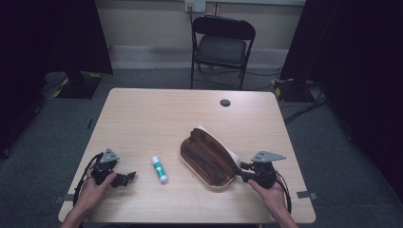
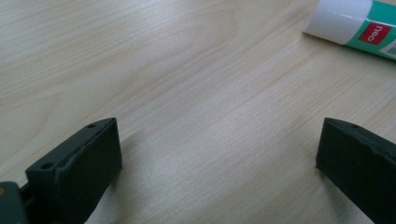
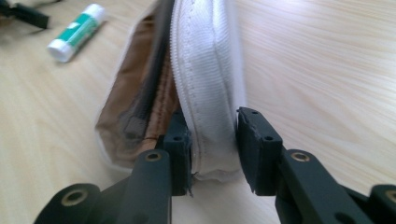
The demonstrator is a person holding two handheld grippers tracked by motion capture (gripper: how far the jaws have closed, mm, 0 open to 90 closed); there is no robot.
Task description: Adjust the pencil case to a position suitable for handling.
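Observation:
An unzipped pencil case [image 1: 209, 156], white outside and brown inside, lies open near the table's middle right. My right gripper [image 1: 243, 172] is shut on its white side wall [image 3: 210, 93] at the near end, one jaw inside the case and one outside. A white and green glue stick [image 1: 159, 169] lies left of the case, also seen as the glue stick [image 2: 359, 28] and glue stick [image 3: 77, 32]. My left gripper [image 1: 128, 176] rests low over the table left of the stick, jaws wide open with bare wood between them [image 2: 219, 154].
The wooden table [image 1: 157, 118] has a round cable hole [image 1: 225, 102] at its far side. A black folding chair [image 1: 221, 45] stands behind the table. Dark curtains hang at both sides, and cables lie on the grey floor at right.

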